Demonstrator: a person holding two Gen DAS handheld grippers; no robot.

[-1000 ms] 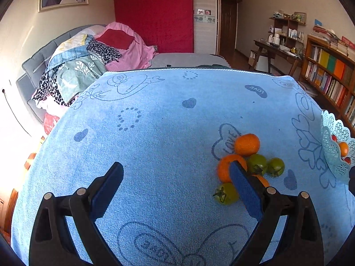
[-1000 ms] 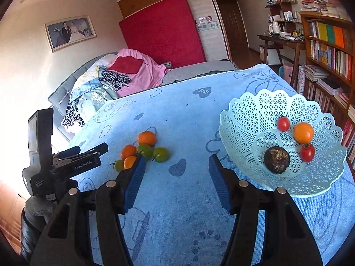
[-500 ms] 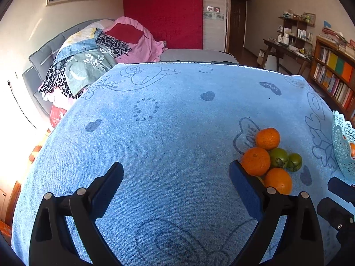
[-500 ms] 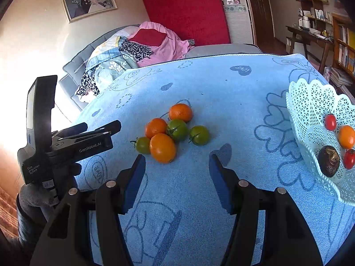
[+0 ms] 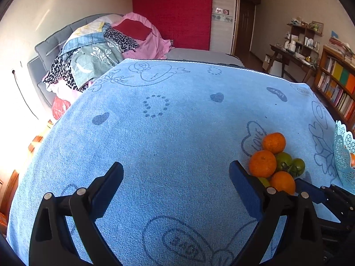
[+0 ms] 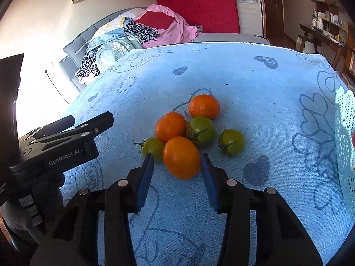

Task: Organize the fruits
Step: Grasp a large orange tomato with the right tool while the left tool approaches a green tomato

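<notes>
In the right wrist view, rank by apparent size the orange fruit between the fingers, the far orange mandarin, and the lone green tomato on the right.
1. Smooth orange fruit between the fingers, though nearest the camera.
2. Far orange mandarin.
3. Lone green tomato.

Both my grippers point down at a slant.

My left black gripper with blue pads [image 5: 175,186] has its jaws wide apart. My right black gripper with blue pads [image 6: 177,166] has just been closing, jaws not yet pressing anything.
</notes>
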